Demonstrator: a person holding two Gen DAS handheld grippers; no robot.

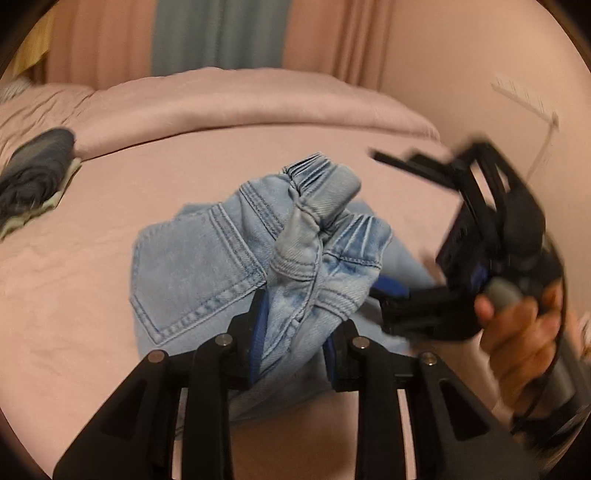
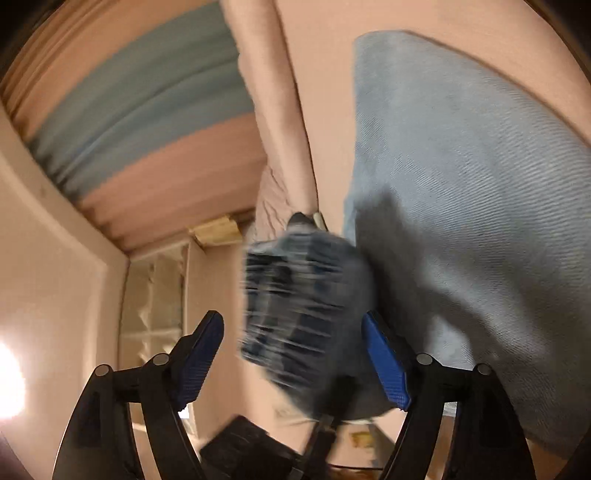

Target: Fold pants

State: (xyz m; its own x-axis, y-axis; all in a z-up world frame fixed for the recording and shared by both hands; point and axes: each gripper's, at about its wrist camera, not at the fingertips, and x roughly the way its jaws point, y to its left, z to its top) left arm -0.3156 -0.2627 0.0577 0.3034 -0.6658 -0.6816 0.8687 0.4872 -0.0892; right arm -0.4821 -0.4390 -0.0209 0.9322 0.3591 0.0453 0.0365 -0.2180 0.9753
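A bed (image 1: 92,266) covered in a pink sheet fills most of the left wrist view, and everything else sits against it. Behind the bed hang pink curtains (image 1: 325,37) with a grey-blue panel (image 1: 218,33) between them. On the bed's far side lies a folded pink duvet (image 1: 240,107). At the bed's left edge sits a dark bundle of cloth (image 1: 33,181) on something pale.

The pants (image 1: 207,258), light blue denim, lie bunched near the middle of the bed, a back pocket facing up and the gathered elastic waistband raised toward the duvet. In the right wrist view the same denim spreads as a broad blue sheet (image 2: 480,166) along the right side, with a blurred, darker gathered part hanging in front of the camera.

The left gripper (image 1: 295,332) comes in from the near edge of the bed, its jaws drawn close together and pressed on a thick fold of the pants, blue pads on either side of the denim.

The right gripper (image 2: 295,354) is held in a hand (image 1: 517,332) at the bed's right side, blurred by motion in the left wrist view. Its jaws stand wide apart; the blurred gathered denim lies between the blue pads (image 2: 388,362), and the left pad is clear of it. Whether the right pad touches the cloth I cannot tell.
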